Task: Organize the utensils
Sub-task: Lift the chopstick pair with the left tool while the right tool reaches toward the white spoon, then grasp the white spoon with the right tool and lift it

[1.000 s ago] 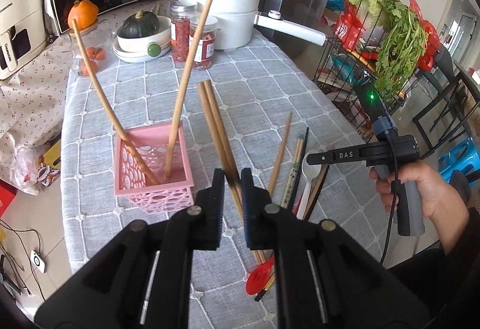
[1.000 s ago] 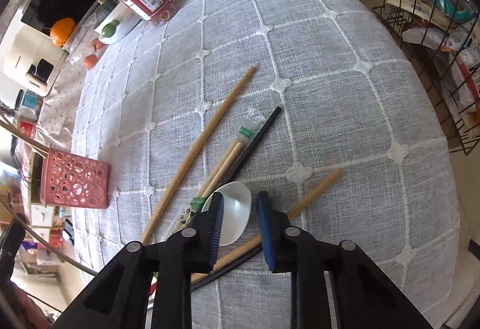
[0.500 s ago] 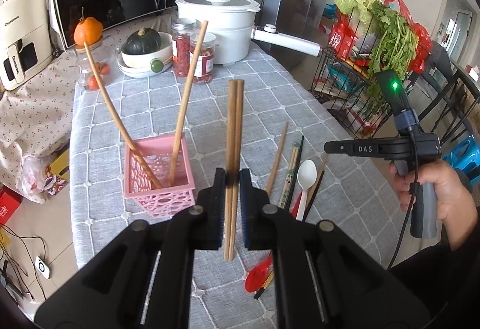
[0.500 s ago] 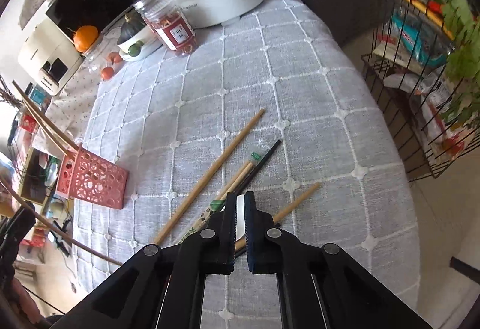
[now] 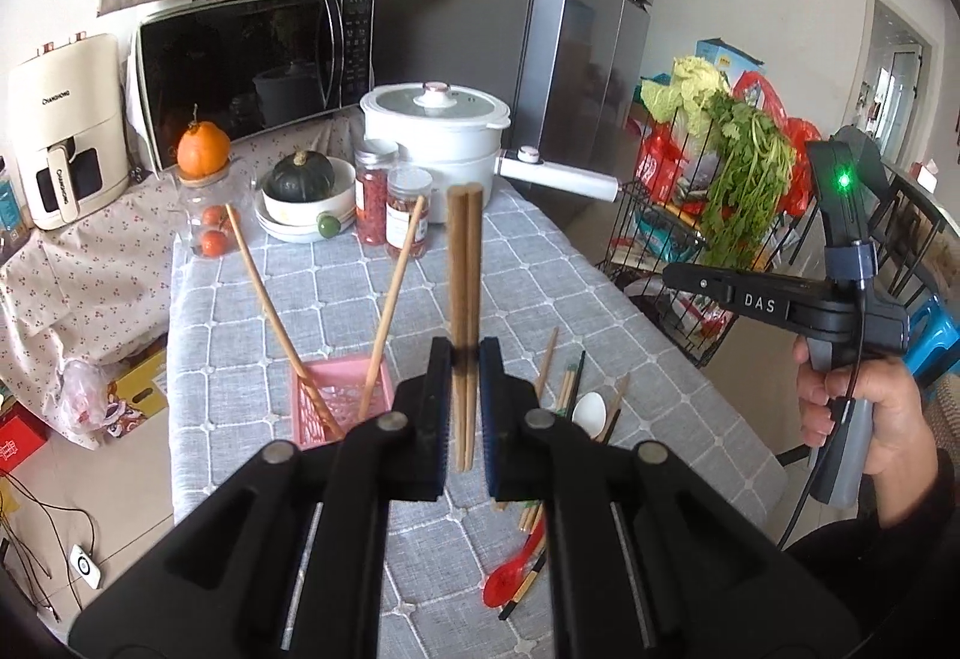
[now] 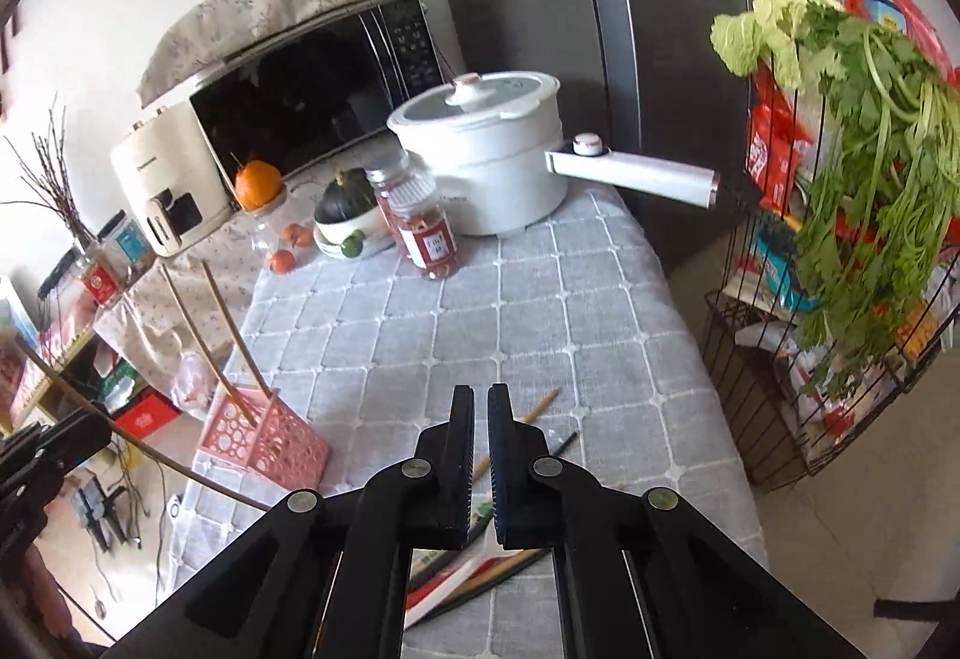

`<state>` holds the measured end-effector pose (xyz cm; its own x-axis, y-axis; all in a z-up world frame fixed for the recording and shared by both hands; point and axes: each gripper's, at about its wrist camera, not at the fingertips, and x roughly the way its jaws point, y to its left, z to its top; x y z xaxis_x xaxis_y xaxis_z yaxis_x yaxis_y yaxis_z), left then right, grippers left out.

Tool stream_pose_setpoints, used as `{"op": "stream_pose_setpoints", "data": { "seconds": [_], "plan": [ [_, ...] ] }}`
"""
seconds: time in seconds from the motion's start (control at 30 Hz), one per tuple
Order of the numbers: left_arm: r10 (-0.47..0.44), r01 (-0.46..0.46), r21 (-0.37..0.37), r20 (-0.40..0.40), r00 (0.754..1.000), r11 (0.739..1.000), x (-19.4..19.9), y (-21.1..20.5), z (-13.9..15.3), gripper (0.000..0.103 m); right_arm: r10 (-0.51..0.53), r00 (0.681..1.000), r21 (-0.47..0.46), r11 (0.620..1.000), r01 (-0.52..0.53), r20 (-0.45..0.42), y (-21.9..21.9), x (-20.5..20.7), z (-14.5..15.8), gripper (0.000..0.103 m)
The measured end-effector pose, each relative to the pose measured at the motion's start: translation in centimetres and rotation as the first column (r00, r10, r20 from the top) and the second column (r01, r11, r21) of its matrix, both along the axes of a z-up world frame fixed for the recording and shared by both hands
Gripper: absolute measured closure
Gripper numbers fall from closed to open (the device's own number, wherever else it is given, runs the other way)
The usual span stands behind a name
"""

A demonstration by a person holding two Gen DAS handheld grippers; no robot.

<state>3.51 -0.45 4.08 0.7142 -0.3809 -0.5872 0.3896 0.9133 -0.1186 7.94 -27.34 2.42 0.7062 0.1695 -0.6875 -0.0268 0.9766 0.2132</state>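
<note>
Up front, left gripper (image 5: pixel 465 359) grips a brown wooden chopstick pair (image 5: pixel 464 263) upright, w/ pink plastic lattice basket (image 5: pixel 336 401) just left on the grey checked desk (image 5: pixel 336 299). Right gripper (image 6: pixel 480 407) clenched, empty. White lidded pot (image 5: pixel 435 131) and two red-filled jars (image 5: pixel 393 203) stand behind.

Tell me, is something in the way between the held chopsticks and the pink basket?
Nothing visible blocks it. The left gripper holds the chopstick pair upright, right of the pink basket. Two long chopsticks already lean inside it, leaving space.
</note>
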Motion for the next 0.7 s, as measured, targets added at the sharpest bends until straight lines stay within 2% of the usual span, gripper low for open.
{"op": "stream_pose_setpoints", "data": {
  "seconds": [0.13, 0.2, 0.3, 0.37, 0.43, 0.47, 0.57, 0.7],
  "plan": [
    [0.016, -0.015, -0.034, 0.034, 0.999, 0.999, -0.3, 1.1, 1.2, 0.093, 0.06, 0.998, 0.037, 0.997, -0.06, 0.016, 1.0, 0.1, 0.7, 0.097],
    [0.016, -0.015, -0.038, 0.021, 1.0, 0.999, -0.2, 1.2, 1.0, 0.093, 0.084, 0.996, 0.065, 0.995, -0.081, -0.041, 1.3, 1.1, -0.6, 0.096],
    [-0.003, 0.003, -0.02, -0.018, 1.0, 1.0, 0.0, 0.8, 0.0, 0.093, 0.061, 0.984, 0.08, 0.996, -0.048, -0.165, 0.6, 2.7, -3.6, 0.092],
    [-0.019, 0.019, -0.006, -0.041, 0.999, 1.0, 0.1, 0.5, -0.8, 0.093, 0.06, 0.967, 0.098, 0.995, -0.037, -0.249, -0.2, 3.7, -5.9, 0.082],
    [-0.035, 0.035, 0.004, -0.062, 0.997, 0.999, 0.0, 0.4, -1.3, 0.093, 0.064, 0.942, 0.116, 0.993, -0.027, -0.33, -1.1, 4.5, -8.6, 0.057],
    [-0.04, 0.04, 0.007, -0.069, 0.997, 0.999, 0.0, 0.3, -1.5, 0.093, 0.061, 0.93, 0.114, 0.993, -0.02, -0.363, -1.4, 4.9, -10.0, 0.055],
    [-0.048, 0.05, 0.016, -0.093, 0.995, 0.999, 0.0, 0.2, -2.1, 0.093, 0.059, 0.899, 0.135, 0.991, 0.0, -0.434, -2.5, 5.8, -13.3, 0.055],
    [-0.054, 0.057, 0.024, -0.115, 0.992, 0.998, 0.1, 0.2, -2.7, 0.093, 0.062, 0.877, 0.174, 0.984, 0.025, -0.477, -3.3, 6.3, -15.9, 0.065]
  ]
}}
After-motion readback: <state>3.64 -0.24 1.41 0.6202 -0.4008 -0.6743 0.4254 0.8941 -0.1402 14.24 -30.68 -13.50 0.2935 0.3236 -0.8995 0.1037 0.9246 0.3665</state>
